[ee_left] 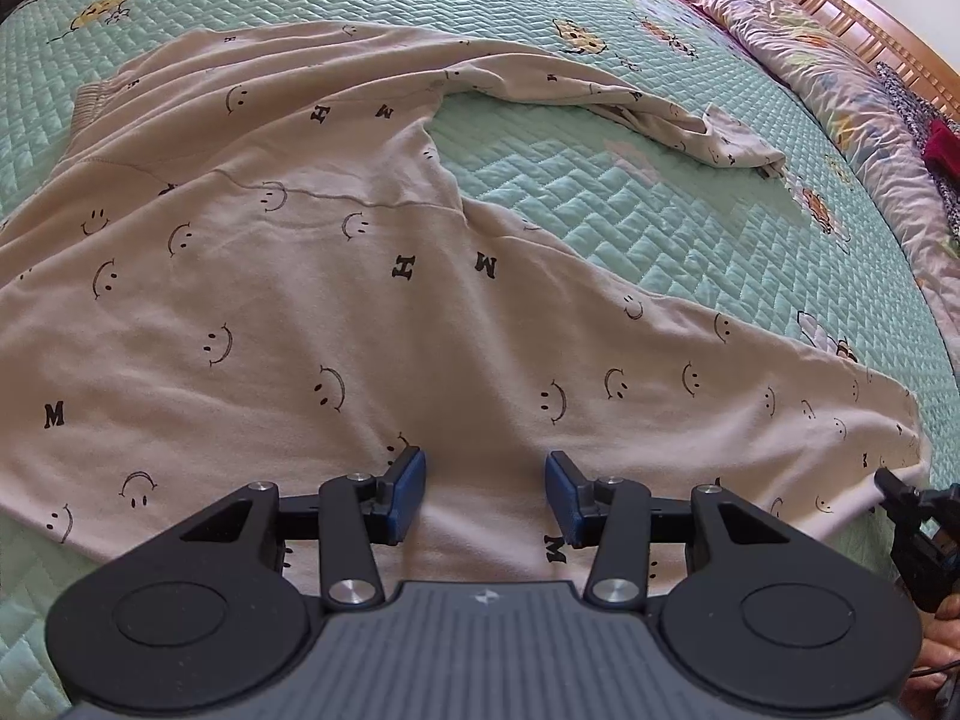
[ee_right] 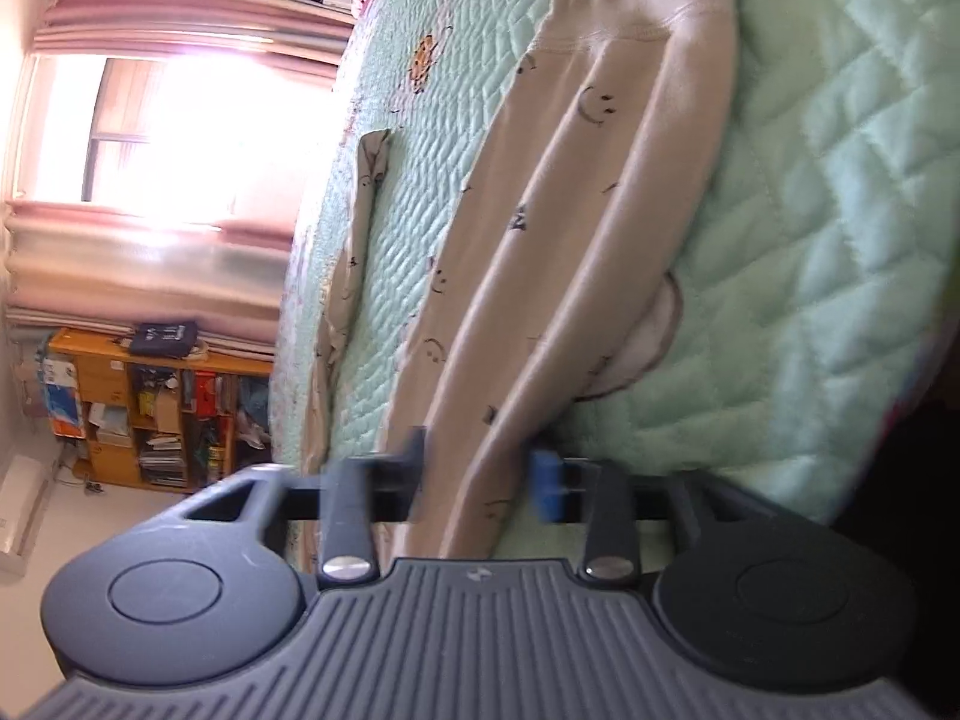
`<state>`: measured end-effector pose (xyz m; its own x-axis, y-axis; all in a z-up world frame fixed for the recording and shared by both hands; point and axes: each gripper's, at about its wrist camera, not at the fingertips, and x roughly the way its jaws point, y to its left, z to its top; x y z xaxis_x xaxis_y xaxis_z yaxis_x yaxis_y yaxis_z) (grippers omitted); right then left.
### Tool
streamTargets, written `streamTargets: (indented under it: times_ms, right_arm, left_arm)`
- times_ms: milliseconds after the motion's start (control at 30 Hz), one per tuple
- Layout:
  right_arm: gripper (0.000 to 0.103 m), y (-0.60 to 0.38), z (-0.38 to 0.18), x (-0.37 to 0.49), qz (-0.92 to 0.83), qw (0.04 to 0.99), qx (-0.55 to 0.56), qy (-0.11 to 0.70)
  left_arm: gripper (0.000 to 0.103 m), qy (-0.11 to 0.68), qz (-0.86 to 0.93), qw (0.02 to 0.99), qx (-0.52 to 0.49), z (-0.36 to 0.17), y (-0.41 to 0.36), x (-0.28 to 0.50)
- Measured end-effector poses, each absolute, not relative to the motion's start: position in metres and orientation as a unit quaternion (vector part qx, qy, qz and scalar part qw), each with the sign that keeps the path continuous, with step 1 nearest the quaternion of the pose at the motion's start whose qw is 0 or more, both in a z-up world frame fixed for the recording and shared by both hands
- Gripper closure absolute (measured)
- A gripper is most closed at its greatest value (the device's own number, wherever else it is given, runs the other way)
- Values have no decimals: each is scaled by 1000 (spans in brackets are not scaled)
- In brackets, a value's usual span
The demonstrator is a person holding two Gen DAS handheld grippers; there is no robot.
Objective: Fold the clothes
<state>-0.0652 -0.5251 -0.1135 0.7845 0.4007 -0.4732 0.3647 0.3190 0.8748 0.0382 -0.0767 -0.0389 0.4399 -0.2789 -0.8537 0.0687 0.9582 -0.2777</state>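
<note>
A beige sweatshirt (ee_left: 288,276) printed with smiley faces and letters lies spread on the green quilted bedspread (ee_left: 630,192). One sleeve (ee_left: 606,90) stretches to the far right. My left gripper (ee_left: 486,495) is open, hovering just above the shirt's near hem, with nothing between its blue pads. My right gripper (ee_right: 480,480) is turned on its side. Its jaws stand apart, with a bunched fold of the sweatshirt (ee_right: 576,228) running between them. In the left wrist view the right gripper (ee_left: 900,495) shows at the shirt's right corner.
A floral duvet (ee_left: 798,42) and dark clothes (ee_left: 936,138) lie along the far right by a wooden headboard (ee_left: 864,6). In the right wrist view there are pink curtains (ee_right: 156,276) at a bright window and a cluttered orange shelf (ee_right: 156,408).
</note>
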Motion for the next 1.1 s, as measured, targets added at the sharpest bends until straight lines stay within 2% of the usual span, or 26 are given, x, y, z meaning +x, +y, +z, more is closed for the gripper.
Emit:
streamTargets:
  times_ms: [100, 267, 400, 433, 500, 633, 900, 1033, 1100]
  right_arm:
    - [100, -527, -103, -81, 3, 759, 564, 325]
    - [97, -520, -78, -89, -23, 789, 492, 366]
    - [72, -531, -83, -89, -36, 777, 497, 384]
    - [69, -535, -83, -94, -36, 772, 511, 376]
    - [50, -544, -79, -100, -42, 777, 515, 360]
    - [41, -560, -61, -103, -69, 809, 478, 336]
    - [39, -618, -81, -80, -104, 801, 487, 333]
    - [39, -635, -91, -71, -93, 807, 493, 311]
    - [39, -642, -97, -65, -84, 806, 500, 307]
  left_arm:
    - [55, 520, -105, 842, -102, -39, -76, 39]
    - [55, 520, -106, 842, -95, -39, -77, 39]
    - [53, 518, -109, 845, -80, -39, -81, 37]
    - [52, 518, -111, 845, -77, -39, -81, 36]
    - [52, 518, -113, 844, -77, -39, -80, 36]
    - [47, 520, -117, 841, -90, -40, -77, 38]
    - [46, 520, -115, 843, -77, -40, -82, 37]
    - [36, 526, -119, 838, -82, -40, -84, 42]
    - [35, 527, -116, 839, -76, -41, -88, 42]
